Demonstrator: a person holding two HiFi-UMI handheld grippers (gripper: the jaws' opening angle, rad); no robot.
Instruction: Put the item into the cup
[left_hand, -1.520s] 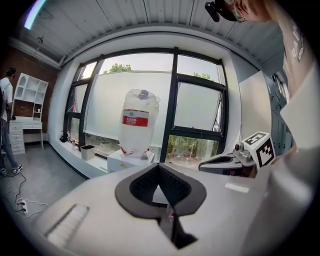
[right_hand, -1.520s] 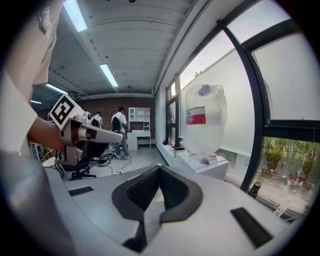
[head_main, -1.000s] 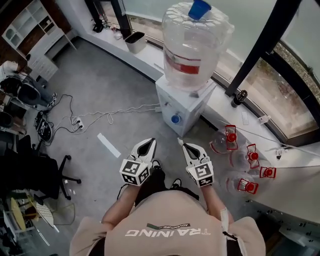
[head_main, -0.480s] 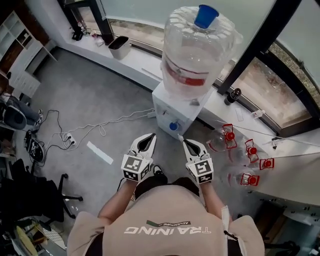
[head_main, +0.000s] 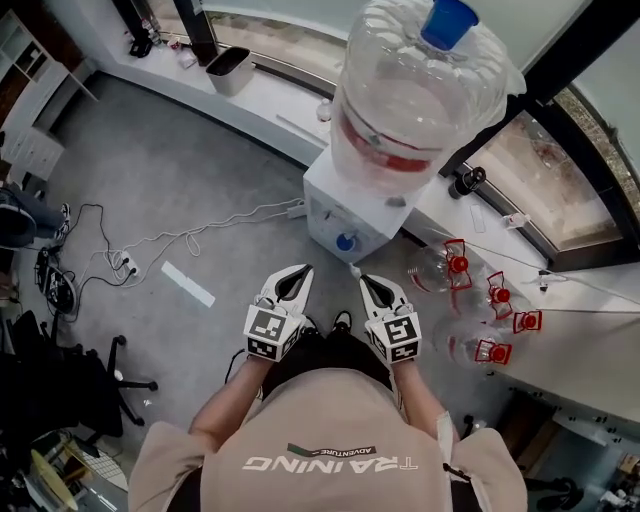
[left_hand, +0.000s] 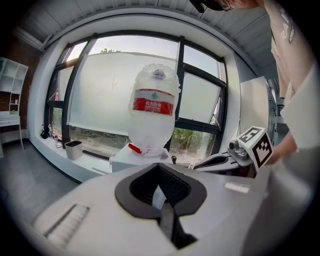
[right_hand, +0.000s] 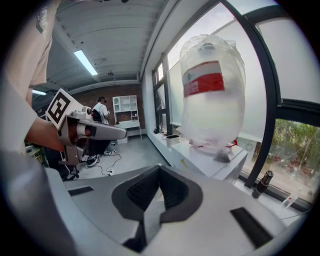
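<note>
My left gripper (head_main: 300, 272) and right gripper (head_main: 362, 281) are held side by side at waist height, both pointing at a white water dispenser (head_main: 350, 215) with a big clear bottle (head_main: 420, 95) on top. Both pairs of jaws stand together. A tiny white bit (head_main: 354, 270) shows at the right gripper's tip; I cannot tell whether it is held. No cup shows in any view. In the left gripper view the bottle (left_hand: 154, 112) stands straight ahead beyond the left gripper (left_hand: 160, 172). In the right gripper view the bottle (right_hand: 212, 97) is up and to the right of the right gripper (right_hand: 159, 172).
Several empty bottles with red handles (head_main: 455, 265) lie on the floor right of the dispenser. A white window ledge (head_main: 270, 95) runs behind it, with a grey bin (head_main: 228, 70) on it. Cables (head_main: 150, 245) and an office chair (head_main: 120, 380) are at the left.
The person has stepped nearer the dispenser, so it fills more of the head view. Both grippers keep their pose and stay shut.
</note>
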